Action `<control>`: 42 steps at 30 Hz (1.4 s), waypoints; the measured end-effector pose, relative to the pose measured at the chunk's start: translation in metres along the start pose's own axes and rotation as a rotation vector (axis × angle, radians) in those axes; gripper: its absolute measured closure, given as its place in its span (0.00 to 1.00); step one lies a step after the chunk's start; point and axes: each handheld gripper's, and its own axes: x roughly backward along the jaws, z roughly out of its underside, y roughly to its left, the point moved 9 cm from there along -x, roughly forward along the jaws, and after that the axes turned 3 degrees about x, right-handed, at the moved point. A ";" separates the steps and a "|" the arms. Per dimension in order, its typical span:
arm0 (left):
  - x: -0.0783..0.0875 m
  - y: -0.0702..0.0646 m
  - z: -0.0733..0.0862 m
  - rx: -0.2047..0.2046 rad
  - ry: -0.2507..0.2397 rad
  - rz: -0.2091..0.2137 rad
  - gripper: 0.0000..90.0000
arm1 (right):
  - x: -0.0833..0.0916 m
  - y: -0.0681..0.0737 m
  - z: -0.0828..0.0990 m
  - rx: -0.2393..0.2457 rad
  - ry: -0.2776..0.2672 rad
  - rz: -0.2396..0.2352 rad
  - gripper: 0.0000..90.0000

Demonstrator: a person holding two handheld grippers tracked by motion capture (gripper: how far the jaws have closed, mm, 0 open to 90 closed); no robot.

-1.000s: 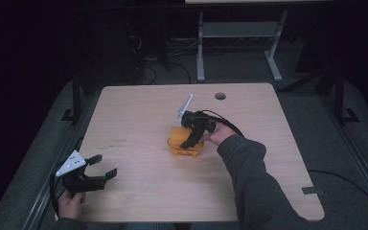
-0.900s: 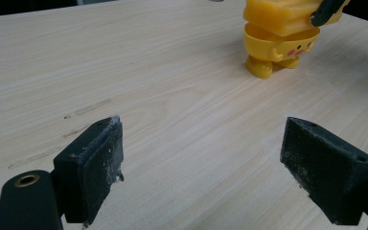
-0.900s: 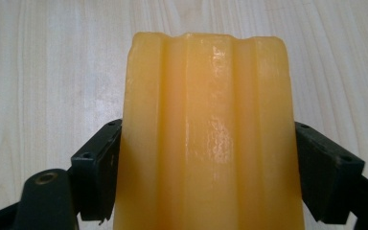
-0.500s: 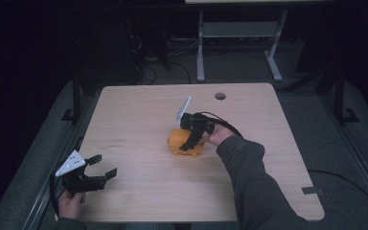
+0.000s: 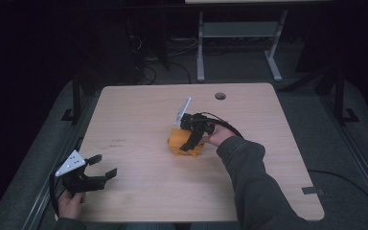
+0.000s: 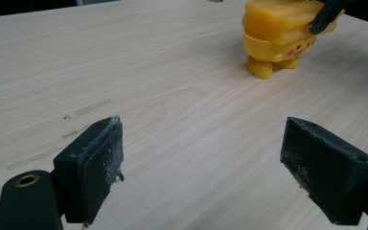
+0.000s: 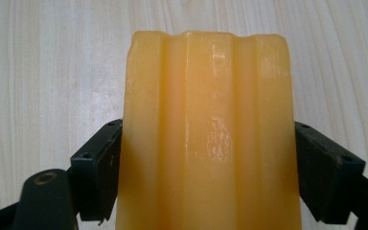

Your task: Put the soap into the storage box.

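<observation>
Yellow toy slightly shifted; face leftward.

Left gripper: held at table's 7 o'clock, jaws spread wide. Right gripper: near centre, jaws closed against a yellow toy.

Left gripper low over wooden table, jaws spread wide, nothing between. Yellow toy figure standing far off, upper right, a black jaw touching its top edge.
</observation>
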 end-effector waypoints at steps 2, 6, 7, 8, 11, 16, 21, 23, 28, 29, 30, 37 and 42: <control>0.000 0.000 0.000 0.001 0.001 0.001 0.16 | 0.000 0.000 0.000 -0.001 -0.005 -0.001 0.22; 0.000 0.000 0.000 0.001 0.002 0.001 0.16 | 0.001 0.000 0.000 -0.010 -0.008 -0.005 0.22; 0.000 0.000 0.000 0.002 0.002 0.000 0.16 | 0.001 0.001 0.000 -0.013 -0.009 -0.005 0.22; 0.000 0.000 0.000 0.002 0.002 0.000 0.16 | 0.001 0.001 0.000 -0.013 -0.009 -0.005 0.22; 0.000 0.000 0.000 0.002 0.003 0.001 0.16 | 0.003 0.001 0.001 -0.018 -0.014 -0.004 0.22; 0.000 0.000 0.000 0.001 0.002 0.000 0.16 | 0.005 0.002 0.001 -0.036 -0.021 -0.003 0.21; 0.000 -0.001 0.000 0.002 0.000 0.001 0.16 | 0.010 0.002 0.000 -0.044 -0.038 0.003 0.21; 0.000 -0.001 0.000 -0.001 0.003 0.001 0.16 | 0.017 0.003 0.000 -0.053 -0.056 0.013 0.21; 0.000 -0.001 0.000 -0.001 0.003 0.001 0.16 | 0.025 0.002 -0.001 -0.061 -0.089 0.019 0.21; 0.000 -0.001 0.000 0.001 0.003 0.002 0.16 | 0.027 0.002 -0.001 -0.058 -0.090 0.026 0.21; 0.000 -0.001 0.000 -0.001 0.005 0.001 0.16 | 0.028 0.003 -0.001 -0.058 -0.091 0.027 0.21; 0.000 -0.001 0.000 -0.001 0.004 0.001 0.16 | 0.035 0.002 0.000 -0.065 -0.104 0.039 0.21; 0.000 -0.001 0.001 -0.001 0.006 0.000 0.16 | 0.042 0.002 0.003 -0.074 -0.112 0.053 0.21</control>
